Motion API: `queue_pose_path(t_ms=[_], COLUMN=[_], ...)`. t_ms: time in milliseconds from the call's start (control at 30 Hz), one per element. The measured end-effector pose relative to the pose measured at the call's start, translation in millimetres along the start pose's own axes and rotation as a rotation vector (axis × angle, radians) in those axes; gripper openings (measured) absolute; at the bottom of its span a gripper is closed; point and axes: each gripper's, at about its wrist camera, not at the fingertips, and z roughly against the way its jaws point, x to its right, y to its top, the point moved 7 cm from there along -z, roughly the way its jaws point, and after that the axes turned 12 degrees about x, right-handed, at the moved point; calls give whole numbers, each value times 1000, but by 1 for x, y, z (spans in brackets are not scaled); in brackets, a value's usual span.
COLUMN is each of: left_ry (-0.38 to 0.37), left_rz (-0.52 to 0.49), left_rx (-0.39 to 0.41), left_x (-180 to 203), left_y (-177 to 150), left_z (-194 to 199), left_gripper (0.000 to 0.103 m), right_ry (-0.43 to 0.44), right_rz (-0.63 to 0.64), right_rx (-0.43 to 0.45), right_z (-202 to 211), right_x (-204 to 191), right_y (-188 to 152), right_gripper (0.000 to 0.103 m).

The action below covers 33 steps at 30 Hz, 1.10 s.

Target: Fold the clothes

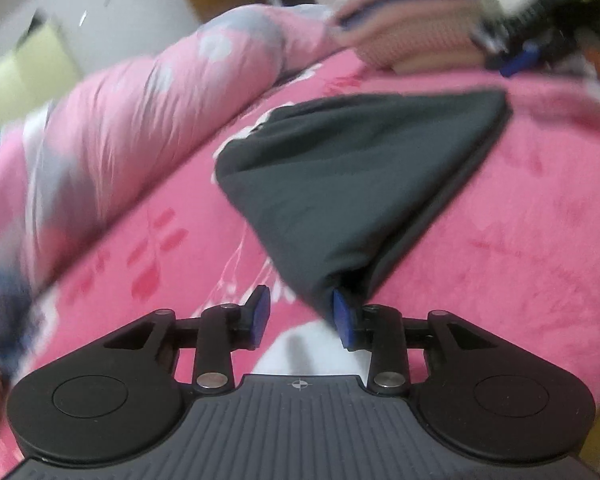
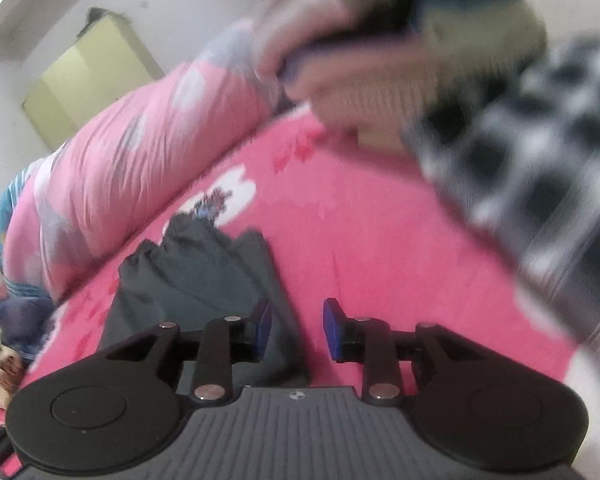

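A dark grey garment (image 1: 352, 184) lies folded on the pink bed cover (image 1: 520, 220). My left gripper (image 1: 302, 318) is open. The garment's near corner hangs against its right blue pad (image 1: 342, 316), not clamped. In the right wrist view the same grey garment (image 2: 204, 280) lies crumpled at lower left. My right gripper (image 2: 296, 330) is open and empty, with its left pad (image 2: 265, 326) over the garment's edge. The right gripper shows blurred at the top right of the left wrist view (image 1: 520, 58).
A rolled pink flowered quilt (image 1: 120, 128) lies along the bed's far side, also in the right wrist view (image 2: 140, 152). A blurred stack of folded striped clothes (image 1: 404, 12) sits at the back. A blurred black-and-white checked sleeve (image 2: 540, 168) crosses the right wrist view.
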Motion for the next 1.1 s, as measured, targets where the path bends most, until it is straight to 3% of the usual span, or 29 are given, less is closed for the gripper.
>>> queue_pose_path(t_ms=[133,300,367,433,467,533,633,767,900,1000,1100], left_ry=[10,-18,-45,-57,-63,-79,-99,-114,-120,-125,-133], left_rz=[157,160,151,157,179,225,268,292,300,307,323], left_rx=[56,117,88,21,-9,-2,2,6,14,20,22], left_x=[-25,-8,3,9,9,6,0,-1,-4,-6,-7], left_y=[22,42,33,16,7,1,-2,-3,-4,-5,-6], left_z=[0,-39,-59,-79,-85,-85,-85,-87,-87,-87,-86], left_gripper=[36,37,37,37,37,38,42,44,44,44,45], right_ry=[86,216,194,102,63,74,74,177,253,177,26], right_rz=[185,357,397,447,464,414,417,490,487,472,387], right_rx=[48,-27,-92,-161,-188,-202,-237,-208,-262,-301,-328], right_z=[-4,-44,-68,-92,-102,-103,-102,-121,-175,-226,-257], right_x=[-52,-107,-106,-86,-74,-66,-83,-133,-159,-143,-101], right_y=[19,-1,-18,-37,-44,-39,-15,15,12,3,2], right_gripper=[30,27,26,24,22,22,23,24,24,23,19])
